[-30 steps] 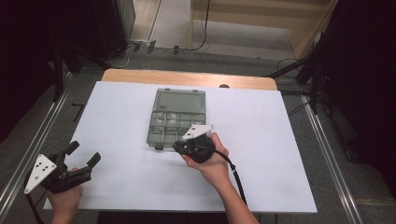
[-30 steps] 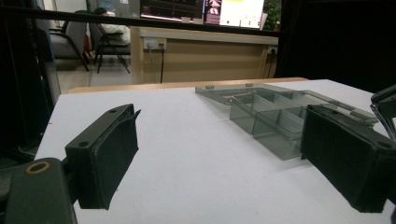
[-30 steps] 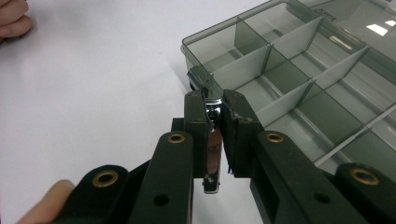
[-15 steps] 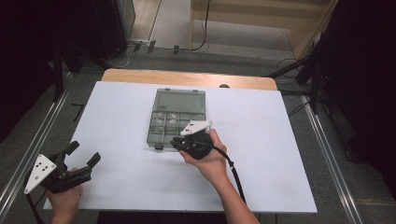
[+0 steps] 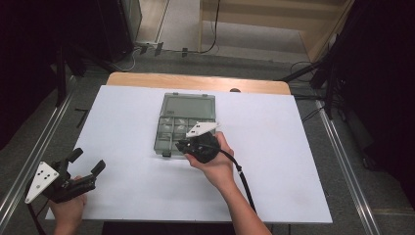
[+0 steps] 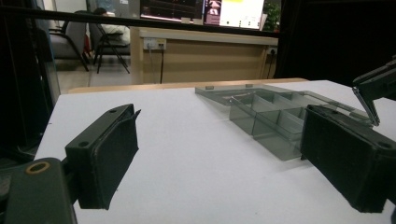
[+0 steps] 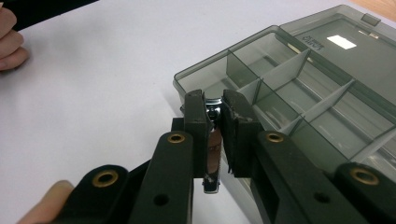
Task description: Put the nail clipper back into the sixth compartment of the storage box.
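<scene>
The right hand-held gripper [image 7: 215,135] is clenched on a small shiny metal piece [image 7: 213,154], which looks like a nail clipper, right at the near corner of the open grey compartment box [image 7: 299,93]. That box lies mid-way across the white surface [image 5: 122,122]. The left hand-held gripper [image 5: 87,169] rests at the surface's near left corner, well apart, jaws spread and grasping nothing.
</scene>
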`<control>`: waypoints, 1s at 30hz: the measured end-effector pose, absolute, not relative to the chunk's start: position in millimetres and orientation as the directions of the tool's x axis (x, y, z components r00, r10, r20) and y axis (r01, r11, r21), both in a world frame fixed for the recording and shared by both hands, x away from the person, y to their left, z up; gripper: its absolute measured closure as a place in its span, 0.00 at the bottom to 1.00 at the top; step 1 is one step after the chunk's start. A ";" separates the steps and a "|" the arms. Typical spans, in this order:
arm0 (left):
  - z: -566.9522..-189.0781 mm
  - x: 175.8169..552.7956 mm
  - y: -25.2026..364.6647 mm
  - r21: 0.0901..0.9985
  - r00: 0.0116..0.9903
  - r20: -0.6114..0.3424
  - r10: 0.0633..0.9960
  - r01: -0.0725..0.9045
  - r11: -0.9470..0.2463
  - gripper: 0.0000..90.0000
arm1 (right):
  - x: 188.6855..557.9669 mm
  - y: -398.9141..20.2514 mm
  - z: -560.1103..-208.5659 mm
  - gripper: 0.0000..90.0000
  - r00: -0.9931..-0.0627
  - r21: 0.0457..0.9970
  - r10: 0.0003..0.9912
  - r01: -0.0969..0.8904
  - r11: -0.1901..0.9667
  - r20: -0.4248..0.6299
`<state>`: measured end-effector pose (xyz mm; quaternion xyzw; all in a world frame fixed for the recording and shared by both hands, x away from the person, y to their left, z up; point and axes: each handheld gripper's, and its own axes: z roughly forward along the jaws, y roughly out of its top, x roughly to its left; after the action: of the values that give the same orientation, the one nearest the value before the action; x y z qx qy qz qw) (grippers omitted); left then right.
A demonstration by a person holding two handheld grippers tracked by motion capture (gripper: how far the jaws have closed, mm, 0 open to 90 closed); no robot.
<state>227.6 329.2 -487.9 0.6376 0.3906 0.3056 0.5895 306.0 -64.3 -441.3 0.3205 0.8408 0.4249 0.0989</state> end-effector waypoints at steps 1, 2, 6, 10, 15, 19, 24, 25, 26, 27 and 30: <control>-487.9 227.6 329.2 0.990 0.508 -0.071 0.858 0.138 0.000 0.12 | 307.4 -63.3 -440.8 0.92 -0.774 0.778 0.625 0.456 0.432 0.107; -487.9 227.6 329.2 0.990 0.508 -0.071 0.859 0.138 0.000 0.12 | 307.9 -62.6 -440.5 0.92 -0.772 0.779 0.627 0.457 0.430 0.107; -487.8 227.6 329.2 0.990 0.507 -0.072 0.859 0.138 0.001 0.12 | 310.4 -60.7 -439.9 0.92 -0.767 0.779 0.632 0.460 0.426 0.109; -487.9 227.7 329.2 0.991 0.508 -0.073 0.858 0.137 0.003 0.12 | 314.1 -58.1 -439.0 0.92 -0.758 0.783 0.643 0.463 0.415 0.108; -487.8 227.7 329.2 0.991 0.508 -0.073 0.858 0.137 0.003 0.12 | 317.7 -56.2 -438.9 0.92 -0.755 0.785 0.647 0.466 0.409 0.110; -487.8 227.6 329.3 0.991 0.508 -0.073 0.858 0.137 0.004 0.12 | 322.5 -52.4 -439.8 0.92 -0.746 0.781 0.656 0.476 0.405 0.115; -487.8 227.7 329.4 0.991 0.508 -0.073 0.858 0.137 0.003 0.12 | 327.6 -50.0 -440.7 0.92 -0.738 0.782 0.664 0.482 0.394 0.121; -487.8 227.7 329.4 0.991 0.508 -0.074 0.858 0.137 0.004 0.12 | 328.4 -49.6 -441.0 0.92 -0.737 0.781 0.665 0.485 0.393 0.123; -487.8 227.7 329.4 0.991 0.508 -0.074 0.858 0.137 0.004 0.12 | 328.4 -49.6 -441.0 0.92 -0.737 0.781 0.665 0.485 0.393 0.123; -487.8 227.7 329.5 0.990 0.508 -0.073 0.858 0.137 0.003 0.12 | 329.6 -49.1 -441.4 0.92 -0.736 0.780 0.666 0.486 0.394 0.122; -487.7 227.7 329.5 0.990 0.508 -0.073 0.858 0.138 0.003 0.12 | 333.6 -47.2 -442.7 0.92 -0.732 0.777 0.670 0.491 0.393 0.124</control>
<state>227.7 329.5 -487.7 0.6367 0.3910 0.3050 0.5905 333.6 -47.2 -442.7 0.3506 0.8280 0.4248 0.1051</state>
